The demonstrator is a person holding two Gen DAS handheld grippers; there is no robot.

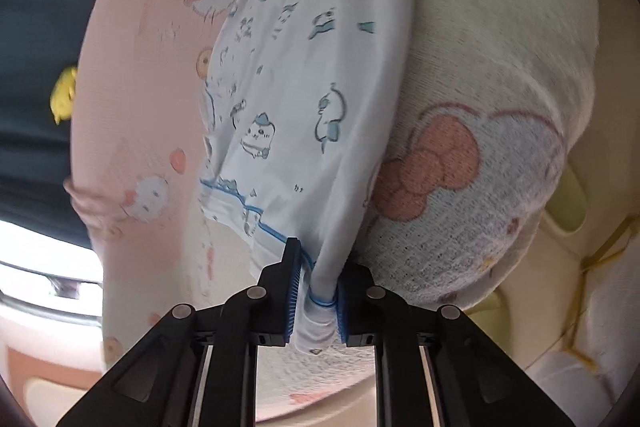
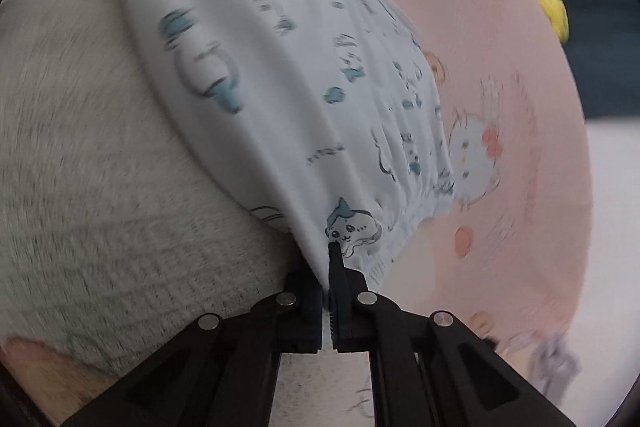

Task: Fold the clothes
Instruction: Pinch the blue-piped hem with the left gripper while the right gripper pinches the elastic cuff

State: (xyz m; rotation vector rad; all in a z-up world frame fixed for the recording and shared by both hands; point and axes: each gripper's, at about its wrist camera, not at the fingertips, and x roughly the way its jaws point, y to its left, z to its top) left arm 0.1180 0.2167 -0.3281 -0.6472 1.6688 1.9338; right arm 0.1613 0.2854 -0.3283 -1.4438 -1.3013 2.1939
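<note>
Looked maybe halfway: the left gripper (image 1: 316, 301) and right gripper (image 2: 326, 291) were each pinched tight on an end of the pale blue printed garment (image 1: 304, 75), held doubled over above the pink blanket (image 1: 152, 75), not yet laid down.

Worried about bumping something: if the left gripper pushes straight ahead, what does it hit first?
The left gripper already pinches the blue garment, which fills its path. Behind that, probably the pink cloth; depth is unclear.
</note>
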